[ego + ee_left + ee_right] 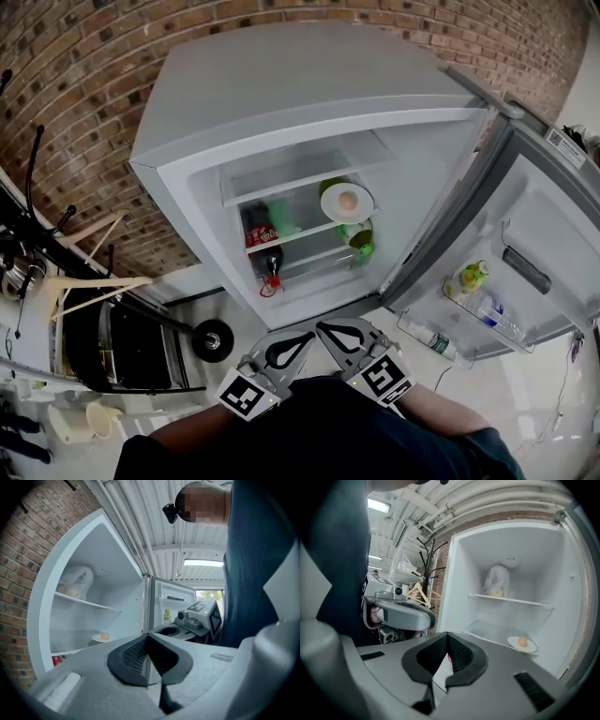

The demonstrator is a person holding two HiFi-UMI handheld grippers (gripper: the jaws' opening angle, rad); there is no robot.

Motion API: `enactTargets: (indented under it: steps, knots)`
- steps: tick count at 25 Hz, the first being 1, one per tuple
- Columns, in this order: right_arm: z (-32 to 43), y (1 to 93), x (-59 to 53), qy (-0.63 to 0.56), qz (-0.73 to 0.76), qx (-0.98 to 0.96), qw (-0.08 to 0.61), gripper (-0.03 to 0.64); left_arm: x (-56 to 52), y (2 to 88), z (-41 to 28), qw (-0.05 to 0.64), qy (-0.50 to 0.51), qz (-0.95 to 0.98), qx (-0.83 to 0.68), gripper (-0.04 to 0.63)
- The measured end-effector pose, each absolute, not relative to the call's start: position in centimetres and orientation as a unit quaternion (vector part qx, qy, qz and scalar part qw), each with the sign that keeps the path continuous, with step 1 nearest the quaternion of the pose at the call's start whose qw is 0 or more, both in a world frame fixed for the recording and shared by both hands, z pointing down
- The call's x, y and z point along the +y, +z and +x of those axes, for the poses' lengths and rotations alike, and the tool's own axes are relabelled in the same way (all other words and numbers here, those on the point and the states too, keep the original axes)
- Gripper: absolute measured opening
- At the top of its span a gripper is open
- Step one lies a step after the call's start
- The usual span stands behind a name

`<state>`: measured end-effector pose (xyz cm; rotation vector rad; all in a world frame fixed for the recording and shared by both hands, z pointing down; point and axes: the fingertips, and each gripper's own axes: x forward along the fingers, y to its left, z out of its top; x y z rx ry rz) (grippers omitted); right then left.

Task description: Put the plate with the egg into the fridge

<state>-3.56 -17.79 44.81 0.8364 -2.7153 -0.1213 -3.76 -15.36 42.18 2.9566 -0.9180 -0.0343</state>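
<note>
The white plate [347, 202] with the egg [348, 200] rests on a shelf inside the open fridge [281, 122]. It also shows as a small plate [104, 638] in the left gripper view and as a plate [522, 643] low at the right of the right gripper view. Both grippers are held close to my body, well in front of the fridge and apart from the plate. My left gripper [307, 337] [147, 637] is shut with nothing in it. My right gripper [322, 327] [446, 637] is likewise shut and empty, its tip beside the left one.
The fridge door [539, 244] stands open at the right, with bottles [473, 277] in its racks. A cola bottle [265, 246] and green items [361, 239] sit on the lower shelves. A pale bag [497, 585] lies on the upper shelf. A brick wall [94, 84] and hangers [94, 281] are at the left.
</note>
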Motion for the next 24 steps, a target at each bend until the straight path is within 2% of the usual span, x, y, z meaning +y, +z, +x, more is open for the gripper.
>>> enactTargets:
  steps: [24]
  knots:
    - [-3.65, 44.68, -17.76, -0.032, 0.292, -0.944, 0.152, 0.009, -15.71, 41.77, -3.94, 0.026, -0.013, 0.953, -0.301, -0.002]
